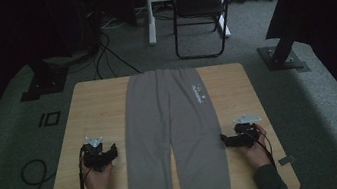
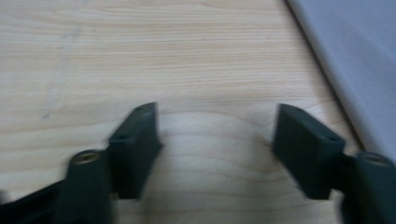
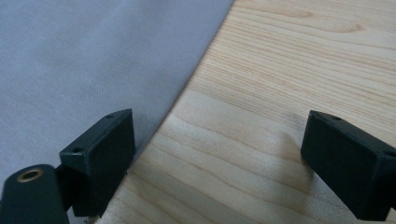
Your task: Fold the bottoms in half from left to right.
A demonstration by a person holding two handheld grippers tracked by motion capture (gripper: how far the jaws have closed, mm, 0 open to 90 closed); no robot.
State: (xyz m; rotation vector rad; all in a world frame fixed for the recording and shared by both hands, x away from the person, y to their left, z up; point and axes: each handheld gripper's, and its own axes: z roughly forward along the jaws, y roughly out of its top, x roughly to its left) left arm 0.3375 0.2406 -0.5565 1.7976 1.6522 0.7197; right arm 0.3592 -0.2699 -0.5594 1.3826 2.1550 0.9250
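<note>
Grey sweatpants (image 1: 172,134) lie flat along the middle of the wooden table (image 1: 93,111), waistband at the far edge, cuffs at the near edge. My left gripper (image 1: 112,150) rests on the table just left of the left leg, open, with bare wood between its jaws (image 2: 217,140); the grey fabric (image 2: 355,65) lies to its right. My right gripper (image 1: 224,140) sits at the right leg's outer edge, open, with nothing gripped (image 3: 219,154). One jaw stands at the hem of the fabric (image 3: 93,70), the other over wood.
A small printed logo (image 1: 200,92) marks the pants near the waistband. A folding chair (image 1: 200,14) and a desk leg stand beyond the table on grey carpet. Cables (image 1: 31,173) lie on the floor to the left.
</note>
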